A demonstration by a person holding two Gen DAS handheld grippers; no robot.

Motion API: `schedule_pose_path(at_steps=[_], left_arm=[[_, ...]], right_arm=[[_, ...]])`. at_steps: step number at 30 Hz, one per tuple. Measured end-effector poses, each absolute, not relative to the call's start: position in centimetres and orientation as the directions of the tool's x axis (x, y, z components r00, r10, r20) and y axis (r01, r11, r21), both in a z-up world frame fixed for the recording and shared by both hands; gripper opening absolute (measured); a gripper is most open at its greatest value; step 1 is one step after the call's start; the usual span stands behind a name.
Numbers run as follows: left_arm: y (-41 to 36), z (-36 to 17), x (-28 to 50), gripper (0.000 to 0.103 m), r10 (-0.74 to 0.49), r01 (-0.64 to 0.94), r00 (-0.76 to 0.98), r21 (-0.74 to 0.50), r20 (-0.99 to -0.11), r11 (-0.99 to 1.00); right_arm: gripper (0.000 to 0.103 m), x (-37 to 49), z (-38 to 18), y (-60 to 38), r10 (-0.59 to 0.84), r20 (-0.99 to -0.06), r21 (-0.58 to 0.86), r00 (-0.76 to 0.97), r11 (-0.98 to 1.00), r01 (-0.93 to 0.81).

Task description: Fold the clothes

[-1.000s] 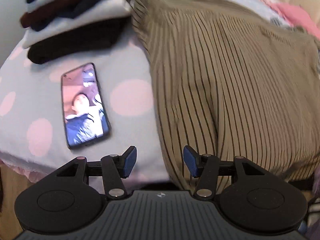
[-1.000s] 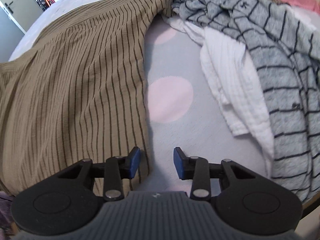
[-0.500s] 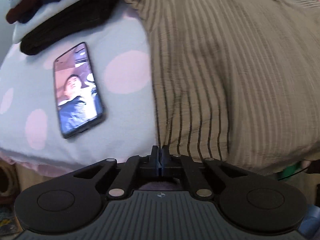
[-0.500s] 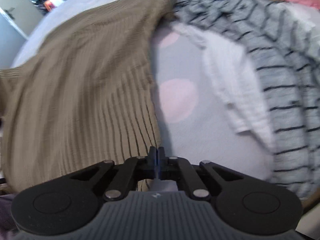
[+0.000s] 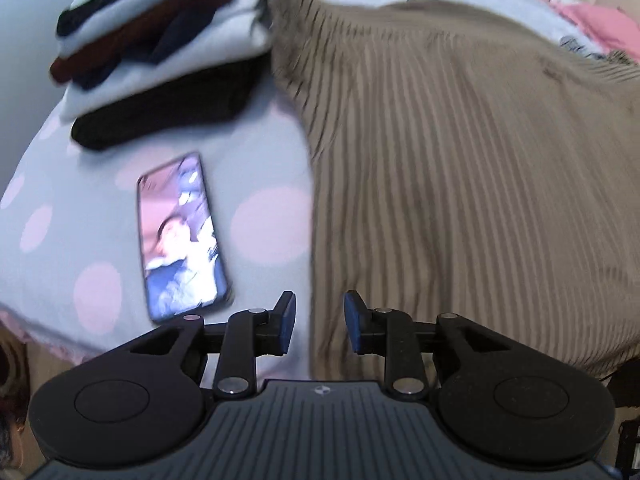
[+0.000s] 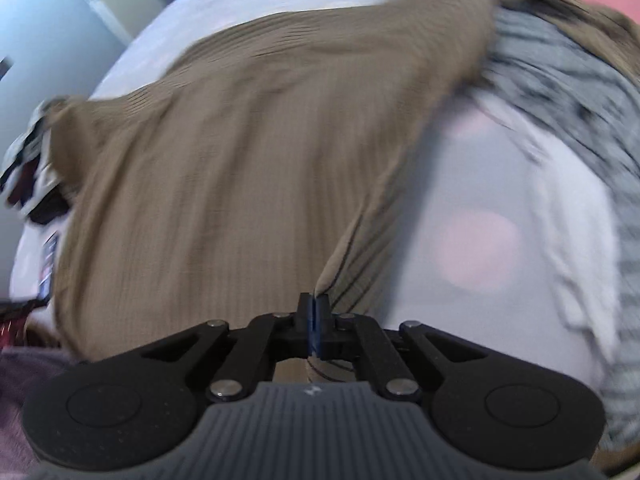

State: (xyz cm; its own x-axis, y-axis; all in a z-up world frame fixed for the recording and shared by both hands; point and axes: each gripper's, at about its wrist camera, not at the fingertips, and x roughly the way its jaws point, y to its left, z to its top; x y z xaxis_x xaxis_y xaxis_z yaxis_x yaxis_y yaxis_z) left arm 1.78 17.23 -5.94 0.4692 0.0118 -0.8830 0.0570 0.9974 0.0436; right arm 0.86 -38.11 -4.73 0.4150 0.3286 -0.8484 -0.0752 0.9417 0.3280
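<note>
An olive-brown garment with thin dark stripes (image 5: pixel 460 184) lies spread over the bed. In the left wrist view my left gripper (image 5: pixel 318 322) is open at the garment's near left edge, with the hem running between its blue pads and nothing clamped. In the right wrist view the same striped garment (image 6: pixel 248 152) is lifted into a peak at its right hem, where my right gripper (image 6: pixel 314 320) is shut on the fabric. Both views are blurred by motion.
A phone (image 5: pixel 180 232) with a lit screen lies on the pink-dotted sheet (image 5: pixel 264 220), left of the garment. Behind it is a stack of folded clothes (image 5: pixel 160 52). A grey striped top (image 6: pixel 568 92) and a white cloth (image 6: pixel 560 208) lie to the right.
My left gripper, shut on the hem half a second ago, has opened and released it. My right gripper stayed shut and has pulled the garment's right edge up.
</note>
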Motion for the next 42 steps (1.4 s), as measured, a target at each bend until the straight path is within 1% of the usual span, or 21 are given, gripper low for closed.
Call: schedule_pose_path(at_steps=[2,5,6,8,13,16,22,25,27,29,30,31,32,34,38,41,42], left_arm=[[16.8,-5.9,2.2,0.025,-0.001,0.073,0.477,0.038,-0.879,0.997],[16.1,-6.0,2.4,0.025,-0.015,0.105,0.477,0.04,-0.879,0.994],[16.1,-6.1,2.5,0.025,-0.013,0.11,0.475,0.044,-0.88,0.993],[16.1,-6.2,2.8,0.025,-0.01,0.119,0.472,0.052,-0.881,0.991],[16.3,-7.0,2.8,0.029,0.001,0.108,0.453,0.056,-0.891,0.993],[17.2,-7.6,2.8,0.029,0.002,0.085,0.433,0.043,-0.902,0.995],[18.7,-8.9,2.5,0.031,0.01,0.043,0.385,0.029,-0.923,0.999],[19.0,-9.3,2.2,0.038,0.017,0.042,0.359,0.034,-0.933,0.999],[19.2,-9.6,1.9,0.038,0.001,0.051,0.337,0.019,-0.942,0.999],[19.2,-10.0,1.5,0.038,-0.023,0.061,0.319,-0.004,-0.948,0.998],[19.2,-10.1,1.6,0.04,-0.02,0.064,0.31,0.0,-0.95,0.998],[19.1,-10.2,1.7,0.041,-0.017,0.067,0.302,0.003,-0.953,0.998],[19.0,-10.3,1.8,0.041,-0.015,0.07,0.293,0.006,-0.956,0.998],[18.8,-10.6,2.0,0.041,-0.009,0.076,0.277,0.013,-0.961,0.997],[18.4,-11.1,2.3,0.04,0.003,0.089,0.243,0.025,-0.97,0.996],[18.1,-11.5,2.6,0.03,0.012,0.099,0.217,0.034,-0.976,0.995],[18.0,-11.6,2.7,0.024,0.015,0.102,0.209,0.037,-0.978,0.994]], right_arm=[[0.002,2.3,-4.4,-35.5,0.36,-0.843,0.334,0.401,0.933,-0.134],[0.011,4.0,-4.1,-32.1,0.397,-0.832,0.343,0.388,0.917,-0.203],[0.016,4.5,-4.0,-31.2,0.403,-0.831,0.343,0.382,0.914,-0.219],[0.022,4.9,-3.6,-30.0,0.409,-0.831,0.336,0.378,0.91,-0.245],[0.022,4.7,-3.3,-30.5,0.381,-0.843,0.296,0.38,0.918,-0.263],[0.024,4.3,-4.7,-31.6,0.333,-0.875,0.249,0.352,0.932,-0.263],[0.026,4.0,-7.7,-32.5,0.316,-0.905,0.237,0.285,0.93,-0.28],[0.026,4.5,-8.7,-32.1,0.292,-0.92,0.213,0.26,0.932,-0.294],[0.027,4.8,-9.4,-31.9,0.276,-0.93,0.197,0.244,0.932,-0.303],[0.026,5.0,-9.9,-31.7,0.274,-0.936,0.201,0.22,0.931,-0.303],[0.015,5.0,-9.9,-31.7,0.286,-0.937,0.215,0.203,0.926,-0.309],[0.007,4.9,-9.9,-31.7,0.295,-0.936,0.227,0.192,0.922,-0.313],[0.002,4.6,-9.5,-31.8,0.299,-0.934,0.229,0.196,0.921,-0.314],[0.001,4.0,-8.8,-32.0,0.304,-0.93,0.232,0.206,0.921,-0.312],[0.001,2.0,-7.0,-34.2,0.261,-0.933,0.208,0.249,0.953,-0.219],[0.001,-0.1,-6.3,-36.8,0.215,-0.938,0.196,0.273,0.976,-0.097],[0.001,-0.8,-6.2,-37.7,0.197,-0.94,0.19,0.277,0.98,-0.053]])
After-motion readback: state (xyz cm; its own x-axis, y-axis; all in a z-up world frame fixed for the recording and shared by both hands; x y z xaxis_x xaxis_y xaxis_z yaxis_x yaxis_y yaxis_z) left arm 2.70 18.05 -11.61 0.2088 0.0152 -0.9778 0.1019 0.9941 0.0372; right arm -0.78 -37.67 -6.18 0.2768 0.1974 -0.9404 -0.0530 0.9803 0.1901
